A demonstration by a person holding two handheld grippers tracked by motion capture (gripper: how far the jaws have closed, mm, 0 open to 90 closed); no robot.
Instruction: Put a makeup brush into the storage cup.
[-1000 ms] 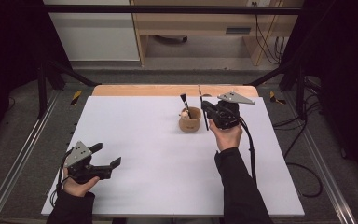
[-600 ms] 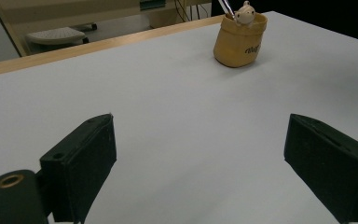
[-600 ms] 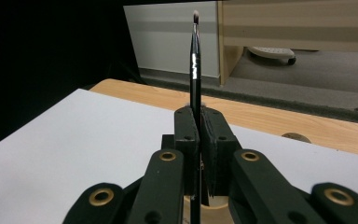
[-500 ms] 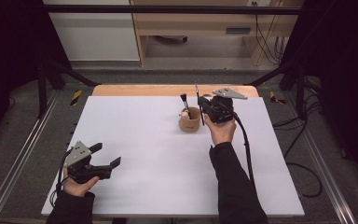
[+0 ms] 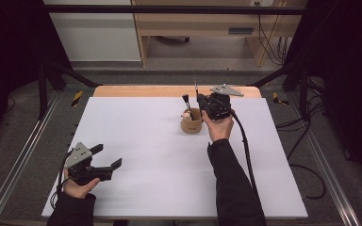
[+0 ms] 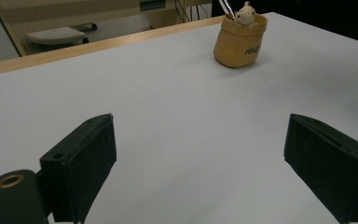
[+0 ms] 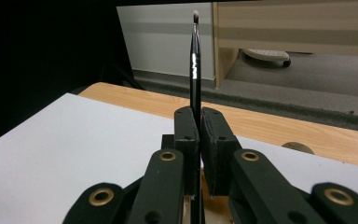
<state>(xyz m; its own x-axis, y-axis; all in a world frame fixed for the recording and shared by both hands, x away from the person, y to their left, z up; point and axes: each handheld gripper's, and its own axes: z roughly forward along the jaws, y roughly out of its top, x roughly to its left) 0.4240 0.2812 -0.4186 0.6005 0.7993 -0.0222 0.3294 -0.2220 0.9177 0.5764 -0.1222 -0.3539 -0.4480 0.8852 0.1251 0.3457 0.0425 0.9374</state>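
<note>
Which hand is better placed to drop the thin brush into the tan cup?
Right. The right gripper is shut on the thin brush, held upright beside the tan cup. The left gripper rests open at the table's near left corner.

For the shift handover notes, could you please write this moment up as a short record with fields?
surface: white table
holder: small tan cup with an animal figurine, upright near the far edge
in holder: black brush
right gripper: shut on a thin black makeup brush, held upright beside the cup
left gripper: open, holding nothing, low over the table's near left part
</note>
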